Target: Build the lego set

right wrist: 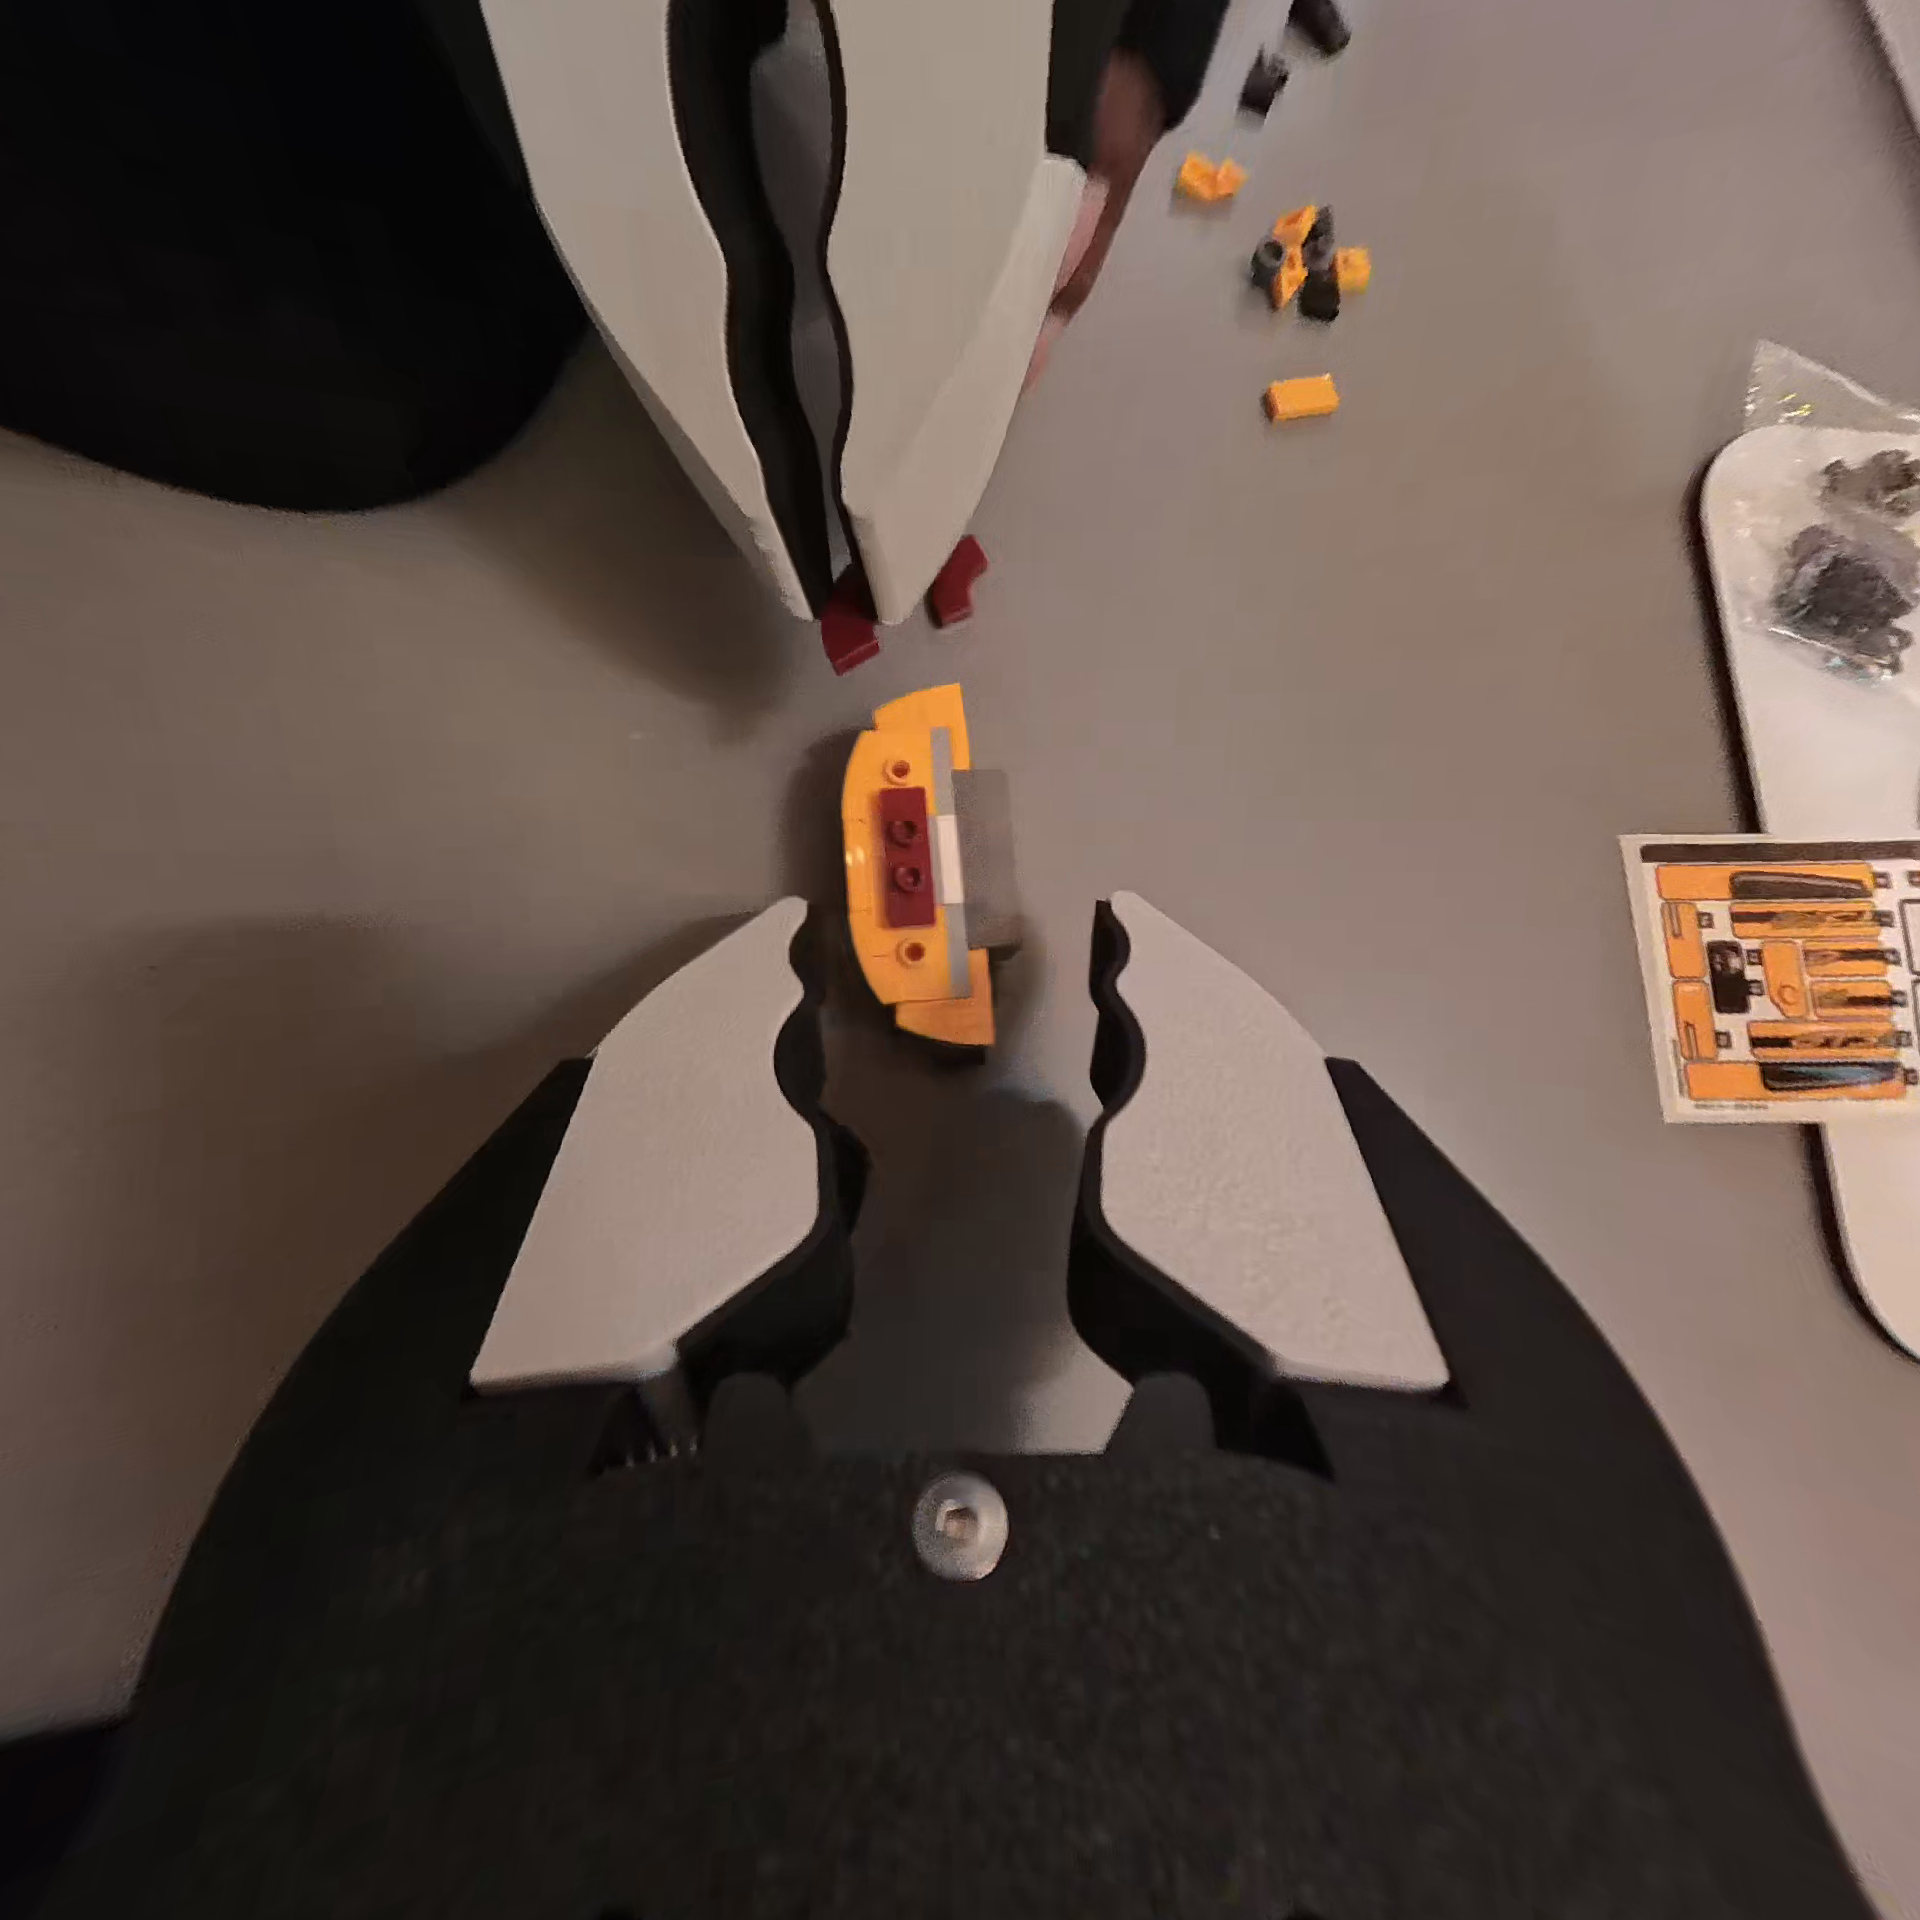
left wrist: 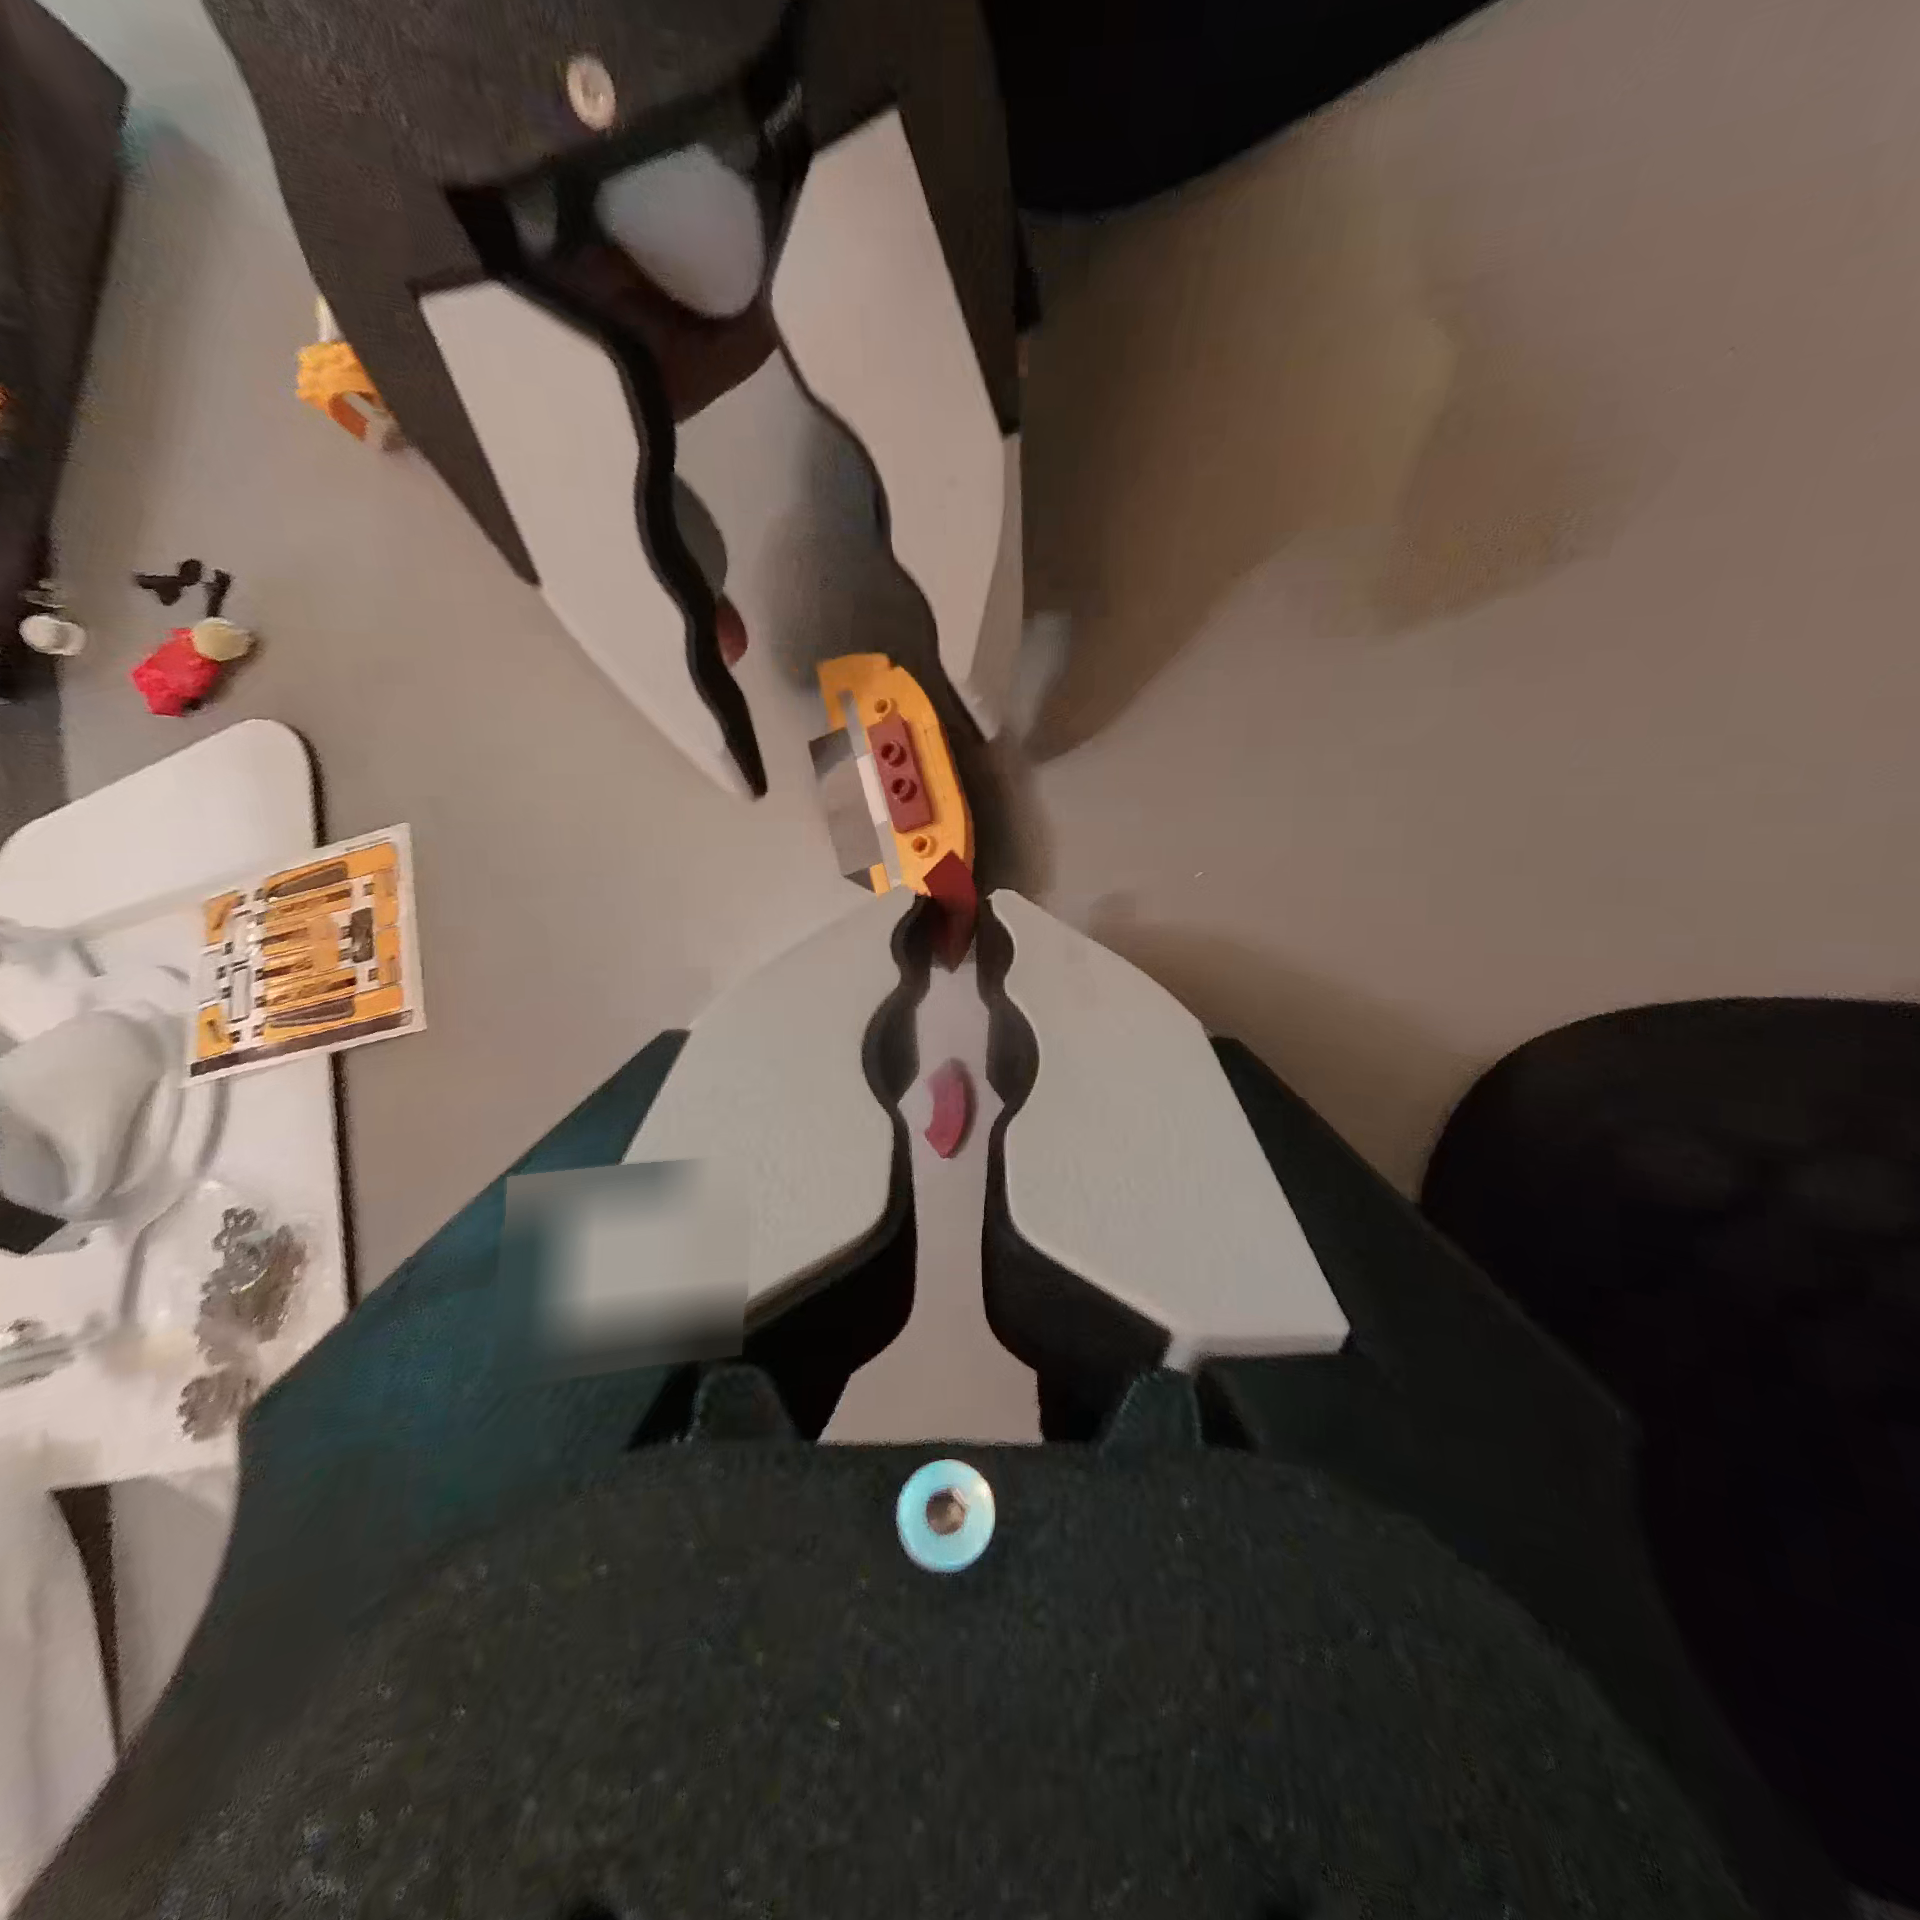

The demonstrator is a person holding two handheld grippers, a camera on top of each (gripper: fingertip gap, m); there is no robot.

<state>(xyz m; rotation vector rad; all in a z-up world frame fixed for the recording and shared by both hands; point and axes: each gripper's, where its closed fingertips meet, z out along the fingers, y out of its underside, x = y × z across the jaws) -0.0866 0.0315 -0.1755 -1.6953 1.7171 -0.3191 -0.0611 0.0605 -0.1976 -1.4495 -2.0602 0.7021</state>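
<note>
An orange curved lego assembly [right wrist: 925,862] with a dark red plate and grey bricks on it lies on the grey table [right wrist: 416,727]. My right gripper [right wrist: 953,916] is open, one finger on each side of the assembly's near end. My left gripper [left wrist: 951,925] is shut on a small dark red piece [left wrist: 951,888] and holds it at the assembly's [left wrist: 894,790] other end. In the right wrist view the left gripper [right wrist: 850,613] and its piece [right wrist: 847,634] sit just beyond the assembly. A second dark red curved piece [right wrist: 958,582] lies on the table beside it.
A sticker sheet [right wrist: 1787,977] lies partly on a white board [right wrist: 1808,748] that also carries a bag of dark parts [right wrist: 1849,561]. Loose orange and black pieces [right wrist: 1309,260] and an orange brick [right wrist: 1299,397] lie farther off. A dark round object [right wrist: 208,260] stands nearby. From either gripper's tips it is about 15 cm to the orange brick [right wrist: 1299,397].
</note>
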